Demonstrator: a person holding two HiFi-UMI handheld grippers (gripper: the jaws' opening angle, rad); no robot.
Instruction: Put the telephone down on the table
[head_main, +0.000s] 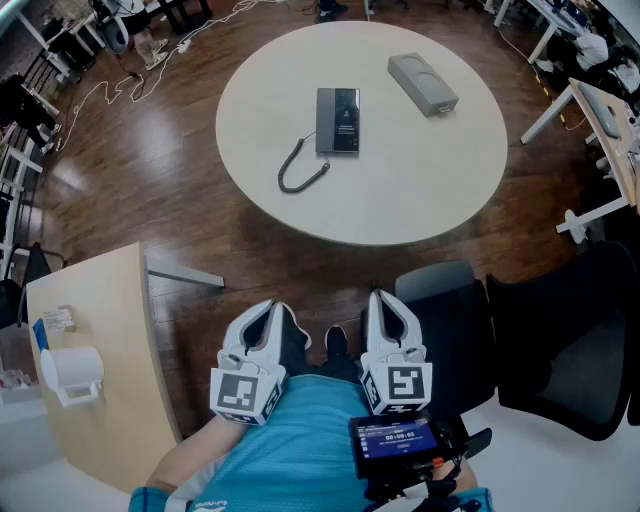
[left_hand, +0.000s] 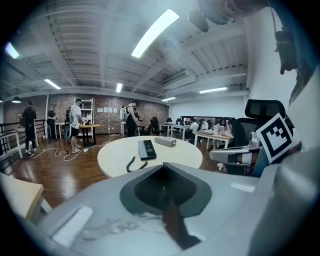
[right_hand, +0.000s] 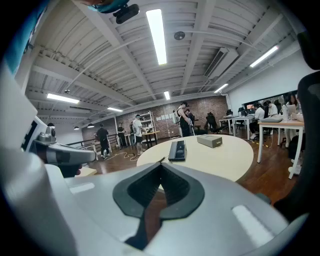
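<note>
Telephone: one telephone (head_main: 338, 122), dark and flat, lies face up a little left of the middle of the round tabletop (head_main: 440, 190).
Cord: one coiled cord (head_main: 300, 172) runs from the telephone's near end and curls toward the near left edge of the tabletop.
Grey box: one grey box (head_main: 423, 83) sits far and right of the telephone, well apart from it.
Tools: two, side by side close to the person's body, on the near side of the tabletop and well apart from it; neither touches the telephone.
Left tool: the left tool (head_main: 272, 308) is clenched, its jaws meeting along one seam with nothing between them.
Right tool: the right tool (head_main: 385, 298) is clenched too, jaws together and empty.
Marker cubes: two marker cubes (head_main: 245, 393), one on the near end of each tool.
Small screen: one small screen (head_main: 395, 440) glows just behind the right tool.
Chairs: two dark chairs (head_main: 560, 345) stand at the near right of the tabletop.
Side desk: one side desk (head_main: 110, 330) at the near left carries one white paper roll (head_main: 72, 370).
People: several stand or sit at the far end of the room.
</note>
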